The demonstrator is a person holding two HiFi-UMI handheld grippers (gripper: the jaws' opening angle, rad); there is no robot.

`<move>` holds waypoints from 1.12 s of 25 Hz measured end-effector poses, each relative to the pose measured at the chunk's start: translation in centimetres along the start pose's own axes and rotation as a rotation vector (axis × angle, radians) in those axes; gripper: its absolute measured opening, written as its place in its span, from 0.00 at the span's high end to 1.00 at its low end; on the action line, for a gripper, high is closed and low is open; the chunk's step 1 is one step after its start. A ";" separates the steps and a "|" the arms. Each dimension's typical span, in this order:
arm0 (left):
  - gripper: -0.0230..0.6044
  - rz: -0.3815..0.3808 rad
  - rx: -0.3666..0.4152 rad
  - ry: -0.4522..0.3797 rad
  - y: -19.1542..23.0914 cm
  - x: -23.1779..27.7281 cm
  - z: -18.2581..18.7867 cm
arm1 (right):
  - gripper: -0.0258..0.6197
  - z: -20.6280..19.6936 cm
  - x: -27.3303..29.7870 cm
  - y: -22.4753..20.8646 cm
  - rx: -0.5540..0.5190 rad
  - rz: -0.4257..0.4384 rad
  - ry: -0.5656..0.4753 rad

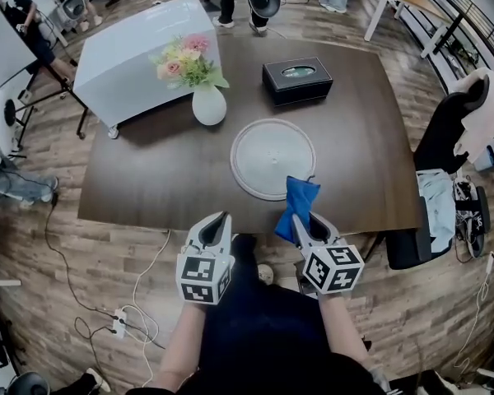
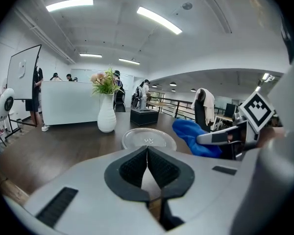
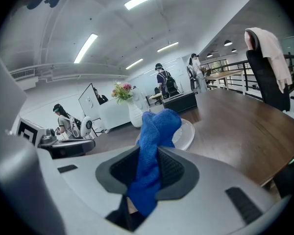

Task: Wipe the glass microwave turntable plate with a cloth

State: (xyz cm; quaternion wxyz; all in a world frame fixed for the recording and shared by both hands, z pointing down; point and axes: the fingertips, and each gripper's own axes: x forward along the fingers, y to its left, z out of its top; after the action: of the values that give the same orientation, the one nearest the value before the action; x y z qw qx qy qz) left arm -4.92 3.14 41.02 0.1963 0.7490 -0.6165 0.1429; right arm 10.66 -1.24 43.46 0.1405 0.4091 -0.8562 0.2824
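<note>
Blue cloth [image 1: 298,202] in right gripper [image 1: 306,220], near plate [image 1: 273,159]

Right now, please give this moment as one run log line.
left tool: shut, empty | right tool: shut on blue cloth | glass plate: flat on table | cloth: at plate's near edge, contact unclear

A dark brown wooden worktop [image 1: 140,179] carries a white bulbous ceramic vase [image 1: 208,105] of pink and yellow flowers [image 1: 185,62]. A black rectangular tissue box [image 1: 296,81] sits near it, not touching. Behind stands a white boxy counter [image 1: 140,48]. A black office chair [image 1: 445,134] wears a pale garment [image 1: 490,109].
</note>
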 end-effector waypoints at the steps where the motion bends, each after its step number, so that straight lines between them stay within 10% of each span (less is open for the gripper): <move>1: 0.96 -0.004 -0.001 0.006 0.3 0.5 0.2 | 0.83 0.1 0.5 0.1 0.003 -0.001 0.003; 28: 0.96 -0.163 0.055 0.330 7.0 16.6 -1.5 | 0.83 4.1 12.5 -2.4 0.004 -0.098 0.141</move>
State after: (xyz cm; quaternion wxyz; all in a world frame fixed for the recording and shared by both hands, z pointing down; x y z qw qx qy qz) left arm -8.44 -11.73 50.78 0.2851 0.7679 -0.5091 0.2644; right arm 4.69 -12.72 46.97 0.2132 0.4301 -0.8225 0.3051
